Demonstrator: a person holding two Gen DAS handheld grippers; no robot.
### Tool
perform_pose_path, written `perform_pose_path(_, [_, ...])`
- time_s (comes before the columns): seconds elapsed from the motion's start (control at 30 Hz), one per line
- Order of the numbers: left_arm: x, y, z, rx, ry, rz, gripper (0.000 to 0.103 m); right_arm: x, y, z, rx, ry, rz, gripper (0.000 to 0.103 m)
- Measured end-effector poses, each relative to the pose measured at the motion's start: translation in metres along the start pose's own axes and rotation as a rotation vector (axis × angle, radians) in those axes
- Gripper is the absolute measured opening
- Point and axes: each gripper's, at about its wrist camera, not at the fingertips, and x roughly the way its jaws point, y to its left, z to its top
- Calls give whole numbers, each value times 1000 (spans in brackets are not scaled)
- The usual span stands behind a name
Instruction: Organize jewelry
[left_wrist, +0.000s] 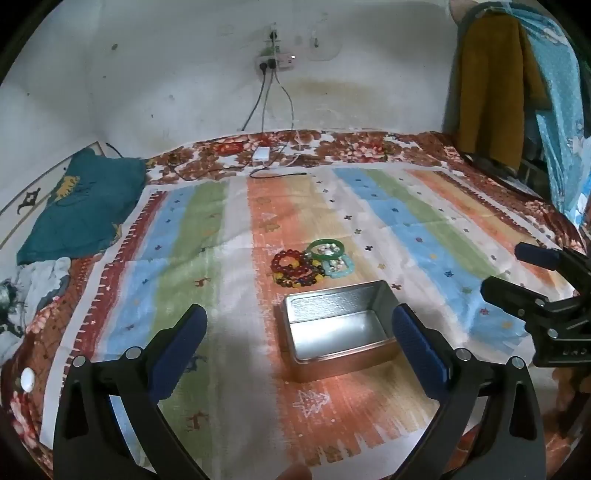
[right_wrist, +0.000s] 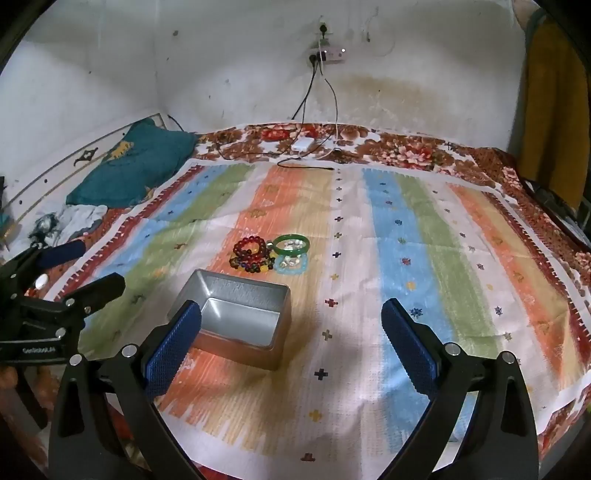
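1. Both tools, left tool (left_wrist: 297, 334) and right tool (right_wrist: 291, 328), hang spread and empty above the bed's striped cloth (right_wrist: 406, 258).
2. Just beyond sits an open, empty metal tin (right_wrist: 240, 317).
3. Farther, touching in a small pile: red bead bracelets (right_wrist: 249, 247), likely light, floppy and prone to rolling; a green bangle (right_wrist: 291, 244), probably stiff, slick and breakable, best pinched across its rim.

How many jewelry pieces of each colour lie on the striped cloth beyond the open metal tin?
Green bangle: 1
Red beaded bracelet: 1
Dark multicolour beaded bracelet: 1
Light blue piece: 1
Total: 4, as far as the overlapping pile shows; the metal tin holds none.
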Motion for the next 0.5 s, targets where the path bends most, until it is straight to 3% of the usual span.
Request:
perform_pose_path(0.13, [4,2,-2,-24,19,-34,98,-1,0,3,-13,-3,-11,99])
perform_pose_path(0.5, [13,7,-6,-28,66,-28,98,-1,10,-3,-36,3,-22,99])
